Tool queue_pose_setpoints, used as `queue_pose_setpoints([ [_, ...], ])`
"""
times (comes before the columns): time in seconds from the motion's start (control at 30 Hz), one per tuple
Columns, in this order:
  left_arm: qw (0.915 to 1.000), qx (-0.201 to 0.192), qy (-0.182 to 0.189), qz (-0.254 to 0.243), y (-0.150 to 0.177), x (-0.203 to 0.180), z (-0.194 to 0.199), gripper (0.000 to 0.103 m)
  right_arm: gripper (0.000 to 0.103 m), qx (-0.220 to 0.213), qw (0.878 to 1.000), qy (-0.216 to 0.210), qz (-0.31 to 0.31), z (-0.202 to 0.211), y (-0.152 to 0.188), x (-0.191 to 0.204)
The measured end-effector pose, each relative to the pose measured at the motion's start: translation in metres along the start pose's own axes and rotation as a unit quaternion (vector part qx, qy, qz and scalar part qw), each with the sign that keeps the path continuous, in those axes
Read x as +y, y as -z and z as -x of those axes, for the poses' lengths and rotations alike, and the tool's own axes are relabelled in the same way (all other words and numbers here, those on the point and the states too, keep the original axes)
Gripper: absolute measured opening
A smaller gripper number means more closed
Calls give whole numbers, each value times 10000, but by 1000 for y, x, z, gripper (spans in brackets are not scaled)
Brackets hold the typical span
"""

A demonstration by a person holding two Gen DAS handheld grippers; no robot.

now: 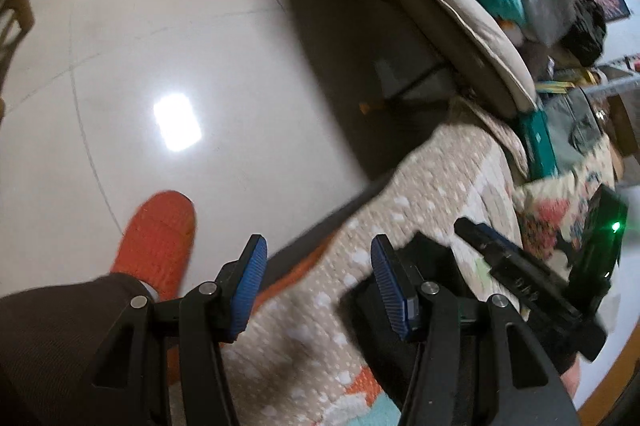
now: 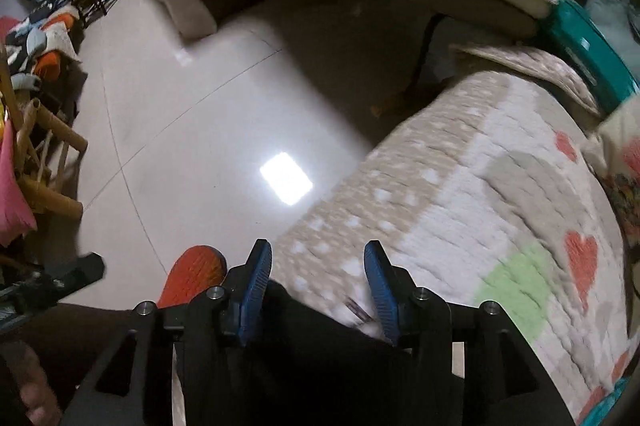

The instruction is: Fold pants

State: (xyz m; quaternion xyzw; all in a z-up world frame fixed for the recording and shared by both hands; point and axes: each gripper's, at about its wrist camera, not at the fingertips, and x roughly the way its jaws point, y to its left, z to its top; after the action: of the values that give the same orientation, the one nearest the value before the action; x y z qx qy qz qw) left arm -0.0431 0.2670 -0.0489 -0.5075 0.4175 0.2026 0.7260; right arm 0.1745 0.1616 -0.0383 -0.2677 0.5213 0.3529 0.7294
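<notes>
Pants (image 2: 320, 354) lay dark, soft and limp on quilt (image 2: 460, 185) edge; best pinched at hem. Right gripper (image 2: 316, 290) spread, unpinched; left gripper (image 1: 316, 290) spread, empty.

Left gripper (image 1: 318, 286) jaws apart over quilted blanket (image 1: 432, 185) edge; orange slipper (image 1: 160, 234) on tiled floor (image 1: 160, 45).

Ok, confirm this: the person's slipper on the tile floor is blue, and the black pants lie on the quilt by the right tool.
Wrong on the colour: the slipper is orange, not blue, as the right wrist view shows. The rest holds: it is on the tile floor, and the black pants lie on the quilt by the right tool.
</notes>
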Motion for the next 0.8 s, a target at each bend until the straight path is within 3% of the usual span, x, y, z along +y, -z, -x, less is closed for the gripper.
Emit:
queue_pose_setpoints([
  [0.23,9950,653,665,-357,33,-16,-32,53,53,275,9971,-708,-25,-4,12,-6],
  [0.4,9928,761,704,-607,49,-28,-51,53,54,721,9948,-577,434,-40,15,15],
  [0.5,9902,1077,516,-722,58,-34,-75,55,54,913,9929,-433,631,-60,17,22],
  [0.57,9908,944,402,-884,62,-40,-75,55,51,926,9916,-410,806,-64,16,32],
  [0.6,9896,964,353,-1010,63,-43,-73,49,39,940,9906,-462,882,-65,17,37],
  [0.63,9880,1006,402,-1103,63,-46,-71,29,23,972,9894,-450,979,-65,18,41],
  [0.7,9857,1076,601,-1146,62,-47,-66,16,19,931,9887,-314,1134,-62,22,44],
  [0.8,9830,1081,981,-1117,63,-51,-55,14,16,692,9923,-363,966,-45,22,40],
])
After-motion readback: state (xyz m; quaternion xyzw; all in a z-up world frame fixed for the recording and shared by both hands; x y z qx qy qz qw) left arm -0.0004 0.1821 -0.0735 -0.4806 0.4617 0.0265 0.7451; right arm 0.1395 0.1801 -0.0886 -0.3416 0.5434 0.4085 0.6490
